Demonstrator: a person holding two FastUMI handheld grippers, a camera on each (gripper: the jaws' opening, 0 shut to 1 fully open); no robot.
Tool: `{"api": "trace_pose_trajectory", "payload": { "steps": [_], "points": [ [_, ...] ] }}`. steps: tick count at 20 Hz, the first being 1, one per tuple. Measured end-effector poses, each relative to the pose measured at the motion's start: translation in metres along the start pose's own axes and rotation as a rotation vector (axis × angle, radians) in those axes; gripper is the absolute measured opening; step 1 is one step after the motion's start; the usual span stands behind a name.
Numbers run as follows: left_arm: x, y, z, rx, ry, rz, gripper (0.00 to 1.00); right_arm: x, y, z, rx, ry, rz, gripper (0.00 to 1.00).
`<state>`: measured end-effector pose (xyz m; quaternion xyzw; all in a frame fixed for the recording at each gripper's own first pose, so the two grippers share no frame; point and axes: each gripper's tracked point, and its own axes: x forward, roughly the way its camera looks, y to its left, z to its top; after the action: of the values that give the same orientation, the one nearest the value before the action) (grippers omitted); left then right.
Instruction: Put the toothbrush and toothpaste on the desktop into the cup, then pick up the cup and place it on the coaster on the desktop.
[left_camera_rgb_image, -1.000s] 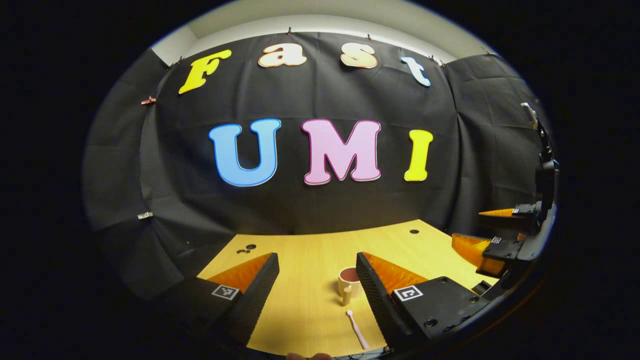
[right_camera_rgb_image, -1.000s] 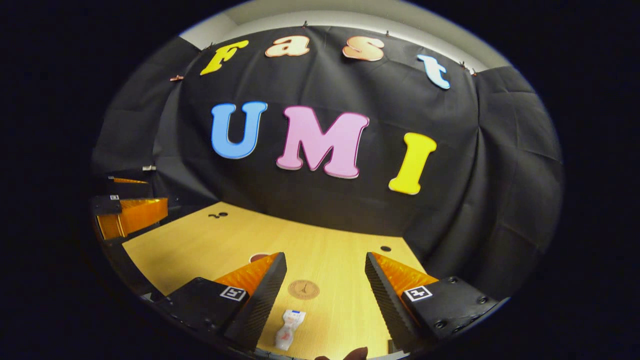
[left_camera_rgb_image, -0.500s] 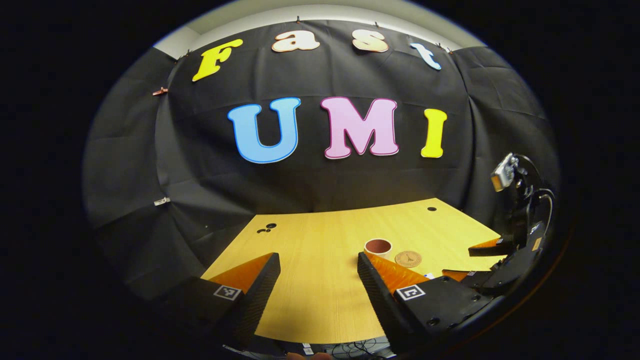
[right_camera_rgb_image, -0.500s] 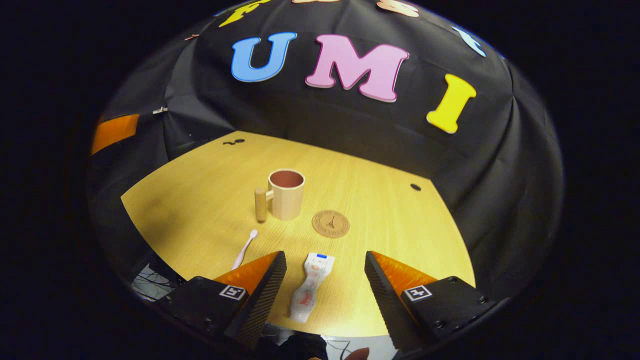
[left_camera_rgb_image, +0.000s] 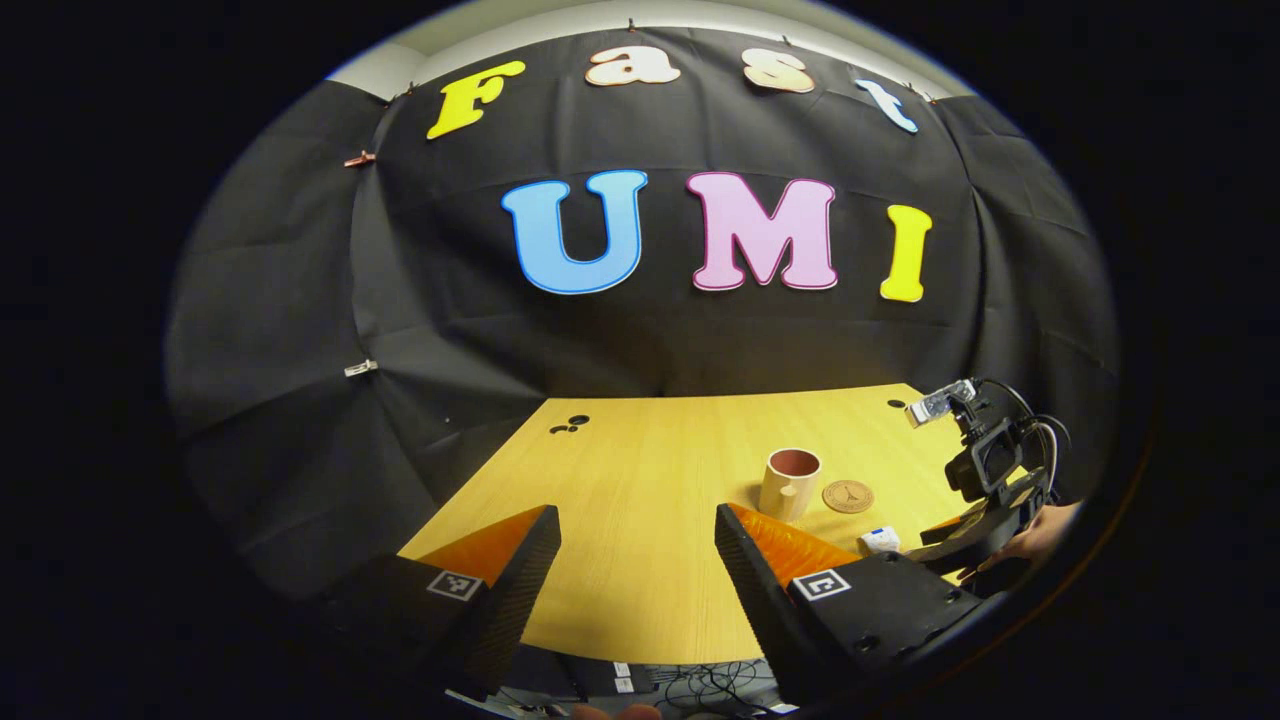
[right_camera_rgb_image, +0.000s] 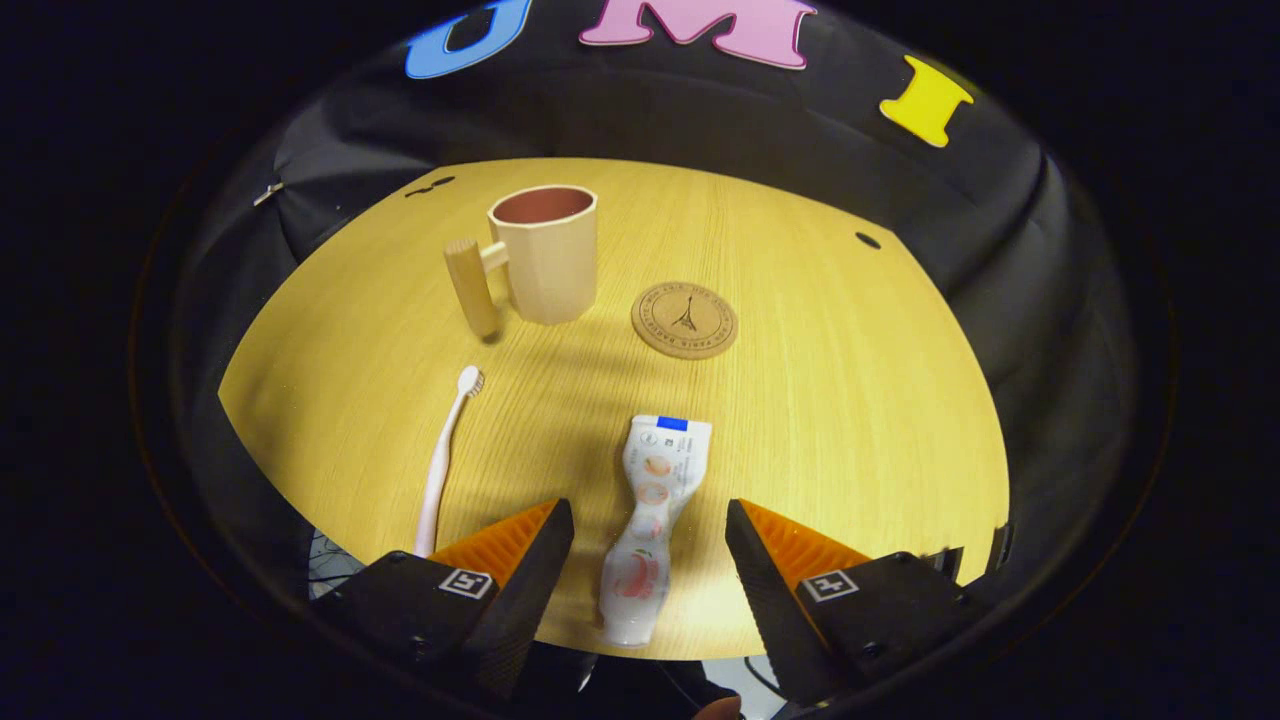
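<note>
The toothpaste tube (right_camera_rgb_image: 652, 525) is white with pinkish round pictures and a blue band at its far end. It lies flat on the bench (right_camera_rgb_image: 850, 420), its long axis running away from the camera, far end tipped slightly right, between the spread fingers of the right hand-held gripper (right_camera_rgb_image: 648, 560), untouched. The pale pink toothbrush (right_camera_rgb_image: 444, 450) lies to its left, head toward the beige cup (right_camera_rgb_image: 545, 255). The cork coaster (right_camera_rgb_image: 685, 319) sits beside the cup. The left hand-held gripper (left_camera_rgb_image: 635, 570) hangs wide apart, holding nothing.
</note>
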<state>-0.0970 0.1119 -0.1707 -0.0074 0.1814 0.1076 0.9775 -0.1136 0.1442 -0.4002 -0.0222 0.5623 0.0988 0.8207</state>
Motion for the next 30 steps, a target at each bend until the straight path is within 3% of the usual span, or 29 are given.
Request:
{"api": "trace_pose_trajectory", "payload": {
  "steps": [6, 10, 11, 12, 13, 14, 15, 20, 30],
  "points": [
    [-0.010, 0.013, -0.016, -0.031, 0.033, 0.056, 0.97, 0.022, 0.006, -0.008, 0.054, 0.106, 0.034, 0.84],
    [-0.010, 0.008, -0.015, -0.045, 0.032, 0.068, 0.96, 0.023, 0.003, -0.010, 0.109, 0.172, 0.058, 0.71],
    [-0.009, 0.005, -0.015, -0.047, 0.032, 0.070, 0.97, 0.024, 0.001, -0.011, 0.114, 0.176, 0.064, 0.64],
    [-0.008, 0.002, -0.014, -0.049, 0.031, 0.071, 0.97, 0.023, -0.003, -0.009, 0.107, 0.168, 0.071, 0.49],
    [-0.006, -0.002, -0.012, -0.053, 0.031, 0.067, 0.96, 0.023, -0.005, -0.012, 0.090, 0.163, 0.079, 0.46],
    [-0.004, -0.008, -0.011, -0.057, 0.033, 0.058, 0.97, 0.023, -0.005, -0.013, 0.075, 0.156, 0.089, 0.32],
    [-0.001, -0.016, -0.011, -0.061, 0.036, 0.044, 0.96, 0.023, -0.006, -0.014, 0.057, 0.153, 0.098, 0.34],
    [0.013, -0.056, -0.013, -0.083, 0.061, -0.047, 0.96, 0.020, -0.006, -0.011, 0.062, 0.114, 0.167, 0.20],
    [0.048, -0.127, -0.053, 0.027, 0.190, -0.146, 0.97, -0.032, -0.035, -0.006, 0.097, 0.000, 0.278, 0.20]
  ]
}}
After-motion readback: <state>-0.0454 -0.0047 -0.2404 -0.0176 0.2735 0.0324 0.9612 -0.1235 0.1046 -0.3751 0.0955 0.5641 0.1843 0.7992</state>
